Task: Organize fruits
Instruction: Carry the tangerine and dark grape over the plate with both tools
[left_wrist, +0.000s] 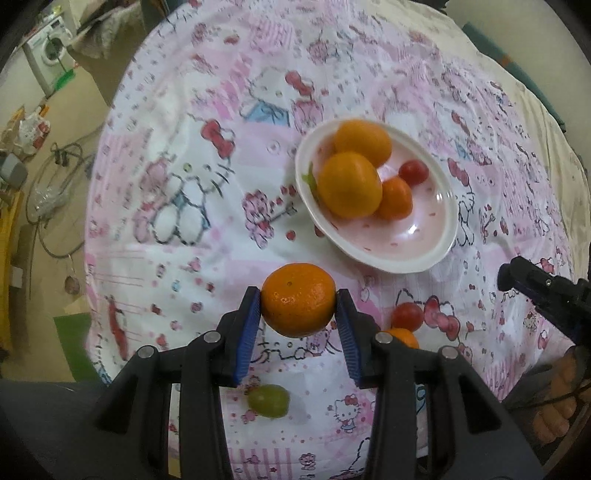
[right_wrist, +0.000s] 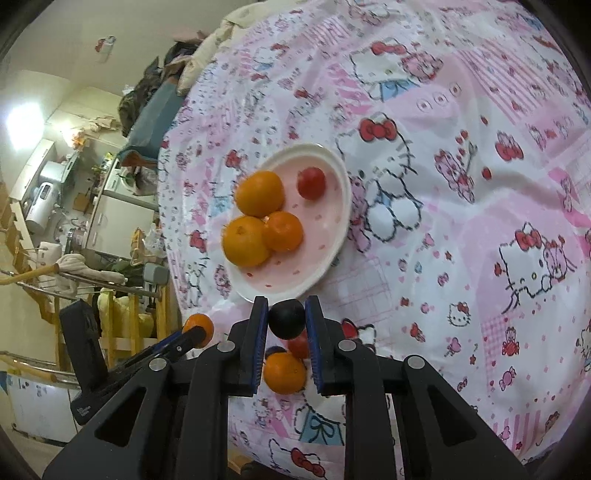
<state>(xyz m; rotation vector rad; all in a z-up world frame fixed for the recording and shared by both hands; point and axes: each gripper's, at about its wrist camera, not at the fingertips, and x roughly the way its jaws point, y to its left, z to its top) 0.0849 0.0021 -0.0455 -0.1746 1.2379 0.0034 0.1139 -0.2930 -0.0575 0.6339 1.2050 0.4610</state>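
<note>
Nearest the left wrist camera, the left gripper (left_wrist: 299, 301) has its blue-padded jaws clamped on a round orange mandarin with a glossy pitted skin (left_wrist: 298, 299), held clear above the pink and white cartoon-cat printed cloth (left_wrist: 184, 258) that covers the table. Below it on the cloth lies a pale green grape (left_wrist: 268, 400), and just to the right of the gripper sit a small red cherry tomato (left_wrist: 407, 316) and a smaller orange citrus fruit (left_wrist: 404, 338), touching or nearly touching each other. In the right wrist view the right gripper (right_wrist: 286, 319) is closed tight on a small, dark, nearly black round fruit (right_wrist: 286, 319); what kind of fruit it is cannot be told. Under those jaws the same loose orange fruit and red tomato show on the cloth. Farther out stands a white oval ceramic dish with a pink spotted inside (left_wrist: 436, 236), holding two large yellow-orange fruits (left_wrist: 350, 184) pressed against each other, a smaller deep-orange mandarin (left_wrist: 396, 199) touching the nearer one, and another red cherry tomato (left_wrist: 413, 172) a little apart from them. Beyond the table edge, at the far left, a white front-loading washing machine (left_wrist: 50, 55) stands on the floor.
</note>
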